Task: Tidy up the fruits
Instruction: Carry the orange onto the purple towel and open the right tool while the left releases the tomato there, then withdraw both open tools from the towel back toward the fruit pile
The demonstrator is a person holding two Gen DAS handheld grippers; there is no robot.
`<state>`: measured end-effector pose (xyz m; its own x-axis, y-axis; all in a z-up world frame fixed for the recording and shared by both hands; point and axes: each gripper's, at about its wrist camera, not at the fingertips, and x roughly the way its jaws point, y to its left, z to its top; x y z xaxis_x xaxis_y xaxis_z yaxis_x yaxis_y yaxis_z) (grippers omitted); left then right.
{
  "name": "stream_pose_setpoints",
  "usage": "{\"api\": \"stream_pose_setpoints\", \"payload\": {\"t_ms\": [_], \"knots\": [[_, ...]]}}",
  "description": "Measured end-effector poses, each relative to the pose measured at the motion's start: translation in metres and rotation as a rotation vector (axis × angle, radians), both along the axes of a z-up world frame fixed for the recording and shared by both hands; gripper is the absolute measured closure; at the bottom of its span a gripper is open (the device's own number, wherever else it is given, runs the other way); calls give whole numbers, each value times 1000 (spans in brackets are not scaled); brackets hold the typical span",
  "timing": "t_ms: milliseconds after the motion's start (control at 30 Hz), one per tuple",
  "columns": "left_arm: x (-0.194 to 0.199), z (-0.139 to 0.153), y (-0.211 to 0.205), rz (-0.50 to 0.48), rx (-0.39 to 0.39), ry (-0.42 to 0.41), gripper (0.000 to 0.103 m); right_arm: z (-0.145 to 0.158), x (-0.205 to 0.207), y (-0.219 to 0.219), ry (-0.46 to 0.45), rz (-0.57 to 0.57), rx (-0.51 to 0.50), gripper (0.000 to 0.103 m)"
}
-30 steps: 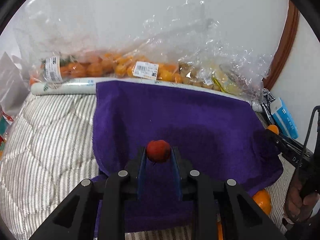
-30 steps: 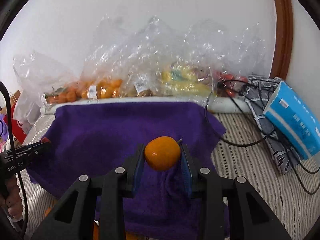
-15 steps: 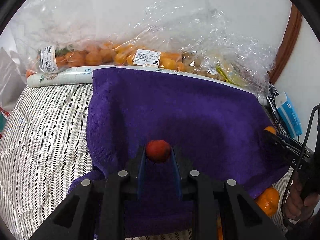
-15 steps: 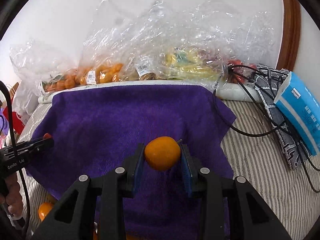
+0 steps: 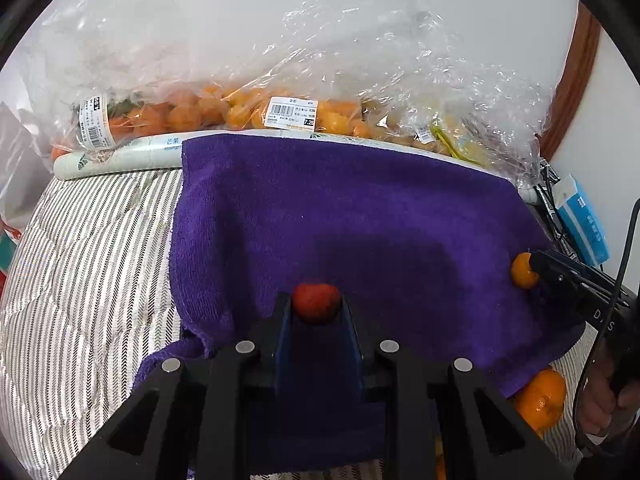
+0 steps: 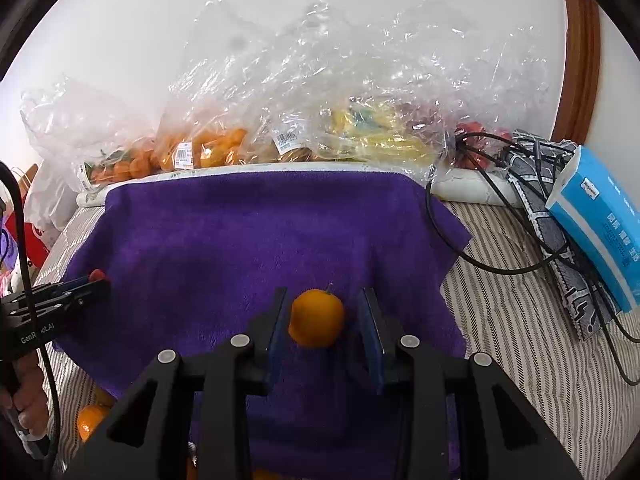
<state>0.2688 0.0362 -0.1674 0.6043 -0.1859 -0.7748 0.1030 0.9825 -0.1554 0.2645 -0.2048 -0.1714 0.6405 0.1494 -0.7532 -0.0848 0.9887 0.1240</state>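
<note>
My left gripper (image 5: 316, 312) is shut on a small red fruit (image 5: 316, 303), held low over the purple towel (image 5: 340, 216). My right gripper (image 6: 323, 320) is open: its jaws stand apart from a mandarin (image 6: 317, 317) that sits on the towel (image 6: 260, 232) between them, close to the left pad. The right gripper and the mandarin (image 5: 524, 271) also show at the right edge of the left wrist view. The left gripper with the red fruit (image 6: 97, 275) shows at the left edge of the right wrist view.
Clear plastic bags of oranges (image 5: 208, 110) and other fruit (image 6: 372, 140) line the wall behind the towel. Loose mandarins (image 5: 540, 398) lie by the towel's near edge. A blue tissue pack (image 6: 600, 224), black cables (image 6: 460, 240) and a patterned cloth lie right on the striped bedding (image 5: 88, 248).
My right gripper has opened and the mandarin now rests on the towel between its jaws. Both grippers have moved lower and forward over the towel. The left still grips the red fruit.
</note>
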Motion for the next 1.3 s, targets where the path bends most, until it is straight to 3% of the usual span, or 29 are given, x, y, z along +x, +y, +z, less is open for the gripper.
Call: {"api": "stream_pose_setpoints", "payload": {"t_ms": [100, 200, 333, 667, 967, 1133, 1300], "knots": [[-1, 3, 1, -6, -26, 0, 72, 4, -2, -1, -13, -3, -2, 48], [-4, 8, 1, -8, -49, -12, 65, 7, -4, -1, -27, -16, -10, 43], [-10, 18, 0, -13, -56, -46, 47, 12, -8, 2, -58, -14, -40, 37], [-19, 32, -9, -33, -55, -83, 43, 28, -18, 2, -101, -32, -68, 5], [-36, 58, -12, -30, -73, -103, 44, 63, -34, -1, -120, -66, -11, 5], [-59, 81, -9, -8, -72, -139, 44, 90, -61, 7, -174, -71, -130, 5], [-87, 94, -5, 14, -44, -144, 44, 100, -94, 3, -194, -66, -50, 5]]}}
